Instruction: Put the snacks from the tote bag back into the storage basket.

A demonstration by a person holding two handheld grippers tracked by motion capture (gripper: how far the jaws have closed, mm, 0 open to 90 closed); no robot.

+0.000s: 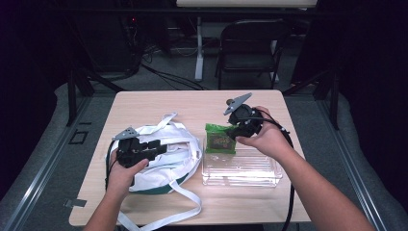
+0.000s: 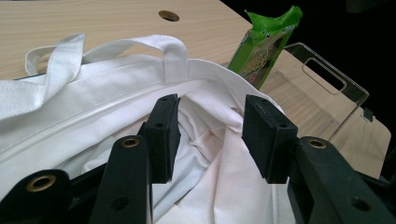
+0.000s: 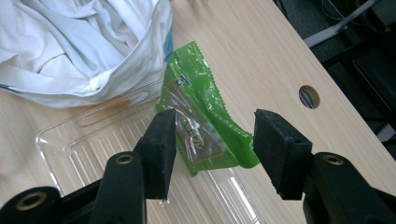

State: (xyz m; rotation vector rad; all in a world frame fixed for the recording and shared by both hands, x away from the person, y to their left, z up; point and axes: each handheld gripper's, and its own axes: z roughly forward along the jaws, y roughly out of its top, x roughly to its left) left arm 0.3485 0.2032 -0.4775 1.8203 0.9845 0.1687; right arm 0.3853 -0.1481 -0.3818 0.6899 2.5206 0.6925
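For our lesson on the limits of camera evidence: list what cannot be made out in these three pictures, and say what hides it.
- White cloth tote bag: its inside is hidden by folds in the left gripper view.
- Green foil snack packet: the print is too small and glary; in the high view the right gripper covers part of it.
- Clear plastic tray: its near end is cut off by the bottom edge of the right gripper view.

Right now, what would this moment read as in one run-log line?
left tongs: open, holding white cloth tote bag mouth apart | right tongs: open around green plastic snack packet | packet: over clear plastic tray
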